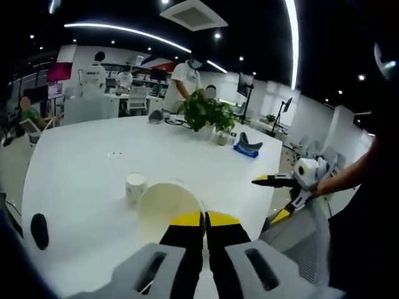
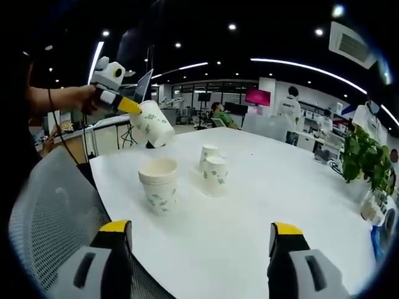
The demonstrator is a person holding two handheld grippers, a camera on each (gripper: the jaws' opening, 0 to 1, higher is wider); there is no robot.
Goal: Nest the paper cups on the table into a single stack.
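My left gripper (image 1: 204, 219) is shut on the rim of a white paper cup (image 1: 167, 207), whose open mouth faces the camera. In the right gripper view the left gripper (image 2: 131, 106) holds that green-patterned cup (image 2: 153, 124) tilted in the air above the table's near corner. Below it a short stack of cups (image 2: 159, 184) stands on the white table (image 2: 268, 199). Two single cups (image 2: 216, 175) (image 2: 208, 152) stand just behind the stack. Another cup (image 1: 135, 186) stands beyond the held one. My right gripper (image 2: 201, 228) is open and empty over the table edge; it shows as the right gripper (image 1: 269, 199) at the right.
A potted plant (image 1: 206, 112) and a blue object (image 1: 247, 147) sit at the table's far side. A grey mesh chair (image 2: 50, 205) stands by the near corner. A small black object (image 1: 39, 229) lies at the table's left edge. People stand and sit in the office behind.
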